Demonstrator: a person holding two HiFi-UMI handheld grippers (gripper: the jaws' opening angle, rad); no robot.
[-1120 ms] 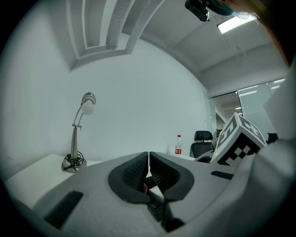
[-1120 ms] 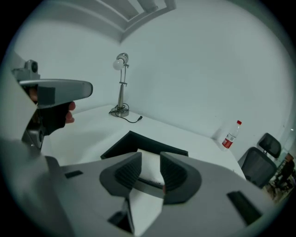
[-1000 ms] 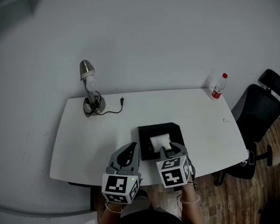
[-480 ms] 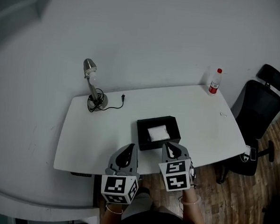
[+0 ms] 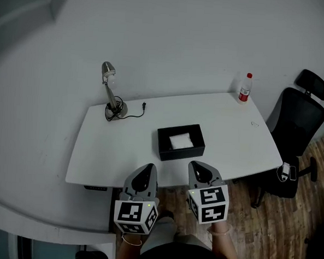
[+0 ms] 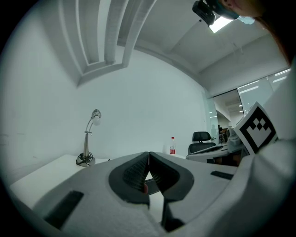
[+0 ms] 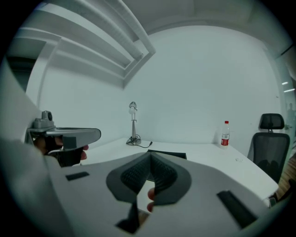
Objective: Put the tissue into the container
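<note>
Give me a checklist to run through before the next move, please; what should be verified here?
1. Tissue in the container: ok, it lies inside.
2. Left hand-held gripper empty: ok, jaws together, nothing between.
3. Right hand-held gripper empty: ok, jaws together, nothing between.
4. Both clear of the container: ok, held back on its near side, not touching.
5. Tissue wholly below the rim: cannot tell.

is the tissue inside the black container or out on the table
Inside: the head view shows the white tissue lying within the walls of the black container.
</note>
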